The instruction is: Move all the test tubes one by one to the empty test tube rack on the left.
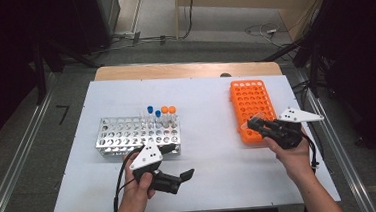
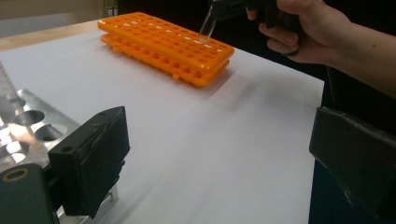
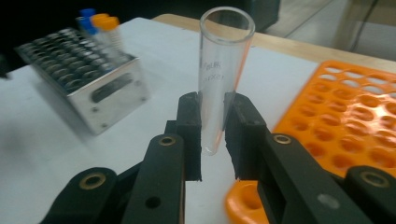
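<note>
While clamped upright in the right gripper [image 3: 212, 135], the glass tube [image 3: 219, 79] overhangs the orange rack [image 3: 355, 126].

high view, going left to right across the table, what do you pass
metal rack with capped tubes → left gripper, open → orange rack → right gripper, shut on a clear tube

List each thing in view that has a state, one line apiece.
Glass test tube: uncapped, empty, clamped upright in the right claw.
Right claw: shut on the tube, beside the orange rack.
Left claw: open, holding nothing.
Orange rack: holes empty.
Metal rack: holds four capped tubes.
</note>
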`<act>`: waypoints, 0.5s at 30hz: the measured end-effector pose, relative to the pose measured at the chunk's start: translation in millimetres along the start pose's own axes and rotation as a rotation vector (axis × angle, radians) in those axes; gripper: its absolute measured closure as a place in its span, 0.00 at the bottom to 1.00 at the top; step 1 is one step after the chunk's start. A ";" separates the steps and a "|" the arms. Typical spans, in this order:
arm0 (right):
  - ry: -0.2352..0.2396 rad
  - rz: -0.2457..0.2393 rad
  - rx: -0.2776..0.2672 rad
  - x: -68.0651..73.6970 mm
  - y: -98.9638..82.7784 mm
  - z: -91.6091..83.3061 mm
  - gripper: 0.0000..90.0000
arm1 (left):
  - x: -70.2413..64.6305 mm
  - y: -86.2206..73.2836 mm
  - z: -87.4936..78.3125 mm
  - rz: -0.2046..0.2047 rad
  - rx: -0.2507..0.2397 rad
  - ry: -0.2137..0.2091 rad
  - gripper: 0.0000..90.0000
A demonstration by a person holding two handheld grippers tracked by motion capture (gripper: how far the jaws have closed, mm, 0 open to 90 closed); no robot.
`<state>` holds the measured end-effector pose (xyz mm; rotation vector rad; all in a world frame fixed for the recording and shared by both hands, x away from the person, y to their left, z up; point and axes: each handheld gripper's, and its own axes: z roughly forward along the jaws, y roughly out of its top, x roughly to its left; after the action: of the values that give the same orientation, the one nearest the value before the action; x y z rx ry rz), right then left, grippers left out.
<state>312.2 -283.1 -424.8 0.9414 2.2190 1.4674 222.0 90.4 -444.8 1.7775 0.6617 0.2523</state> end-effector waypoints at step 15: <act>0.195 -0.077 0.063 75.3 -14.8 9.2 0.82 | -16.3 15.5 22.6 0.005 -0.014 0.027 0.19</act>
<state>257.3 -229.7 -435.1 0.7507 2.4231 1.5204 224.5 60.2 -434.7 1.7656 0.6734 0.2836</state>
